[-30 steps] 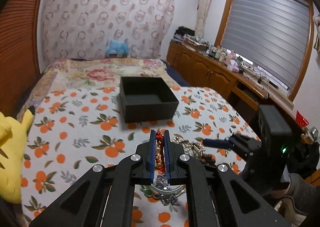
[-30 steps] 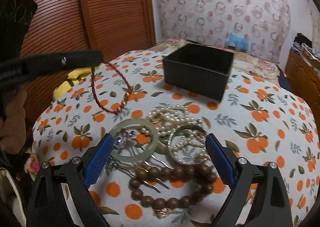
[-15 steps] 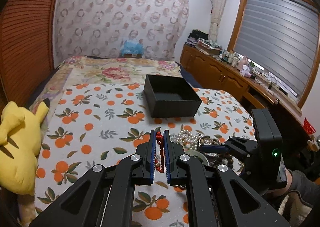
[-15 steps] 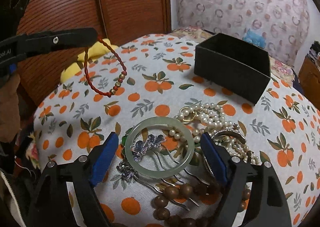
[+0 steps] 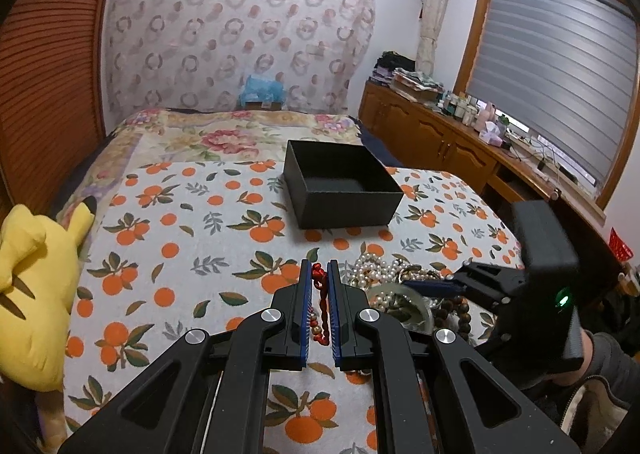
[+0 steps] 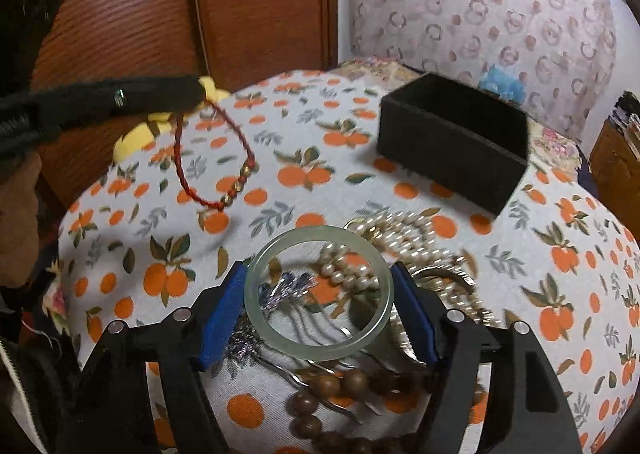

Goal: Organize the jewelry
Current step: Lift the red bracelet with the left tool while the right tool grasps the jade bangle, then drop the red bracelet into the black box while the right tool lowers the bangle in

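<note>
Jade, this pale green stiff bangle (image 6: 318, 294) on the jewelry pile looks slippery and breakable, so my right gripper (image 6: 320, 312) closes across its outer rim, pads not yet pressing, while my left gripper (image 5: 320, 310) pinches the limp red braided cord bracelet (image 6: 212, 158).

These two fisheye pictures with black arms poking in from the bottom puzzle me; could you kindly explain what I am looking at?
No robot here: a person holds a two-fingered tool in each hand, and a camera on each tool looks along its fingers.

The left view shows the left tool shut on a red cord bracelet, held above the bedspread. The right view shows that bracelet dangling in a loop.

The right tool has its blue pads on either side of a pale green bangle, and its jaws are closing; I cannot tell whether they press on it yet.

On the bedspread lie pearls, brown beads and silver hair combs. Further back stands an open black box, empty as far as can be seen.
</note>
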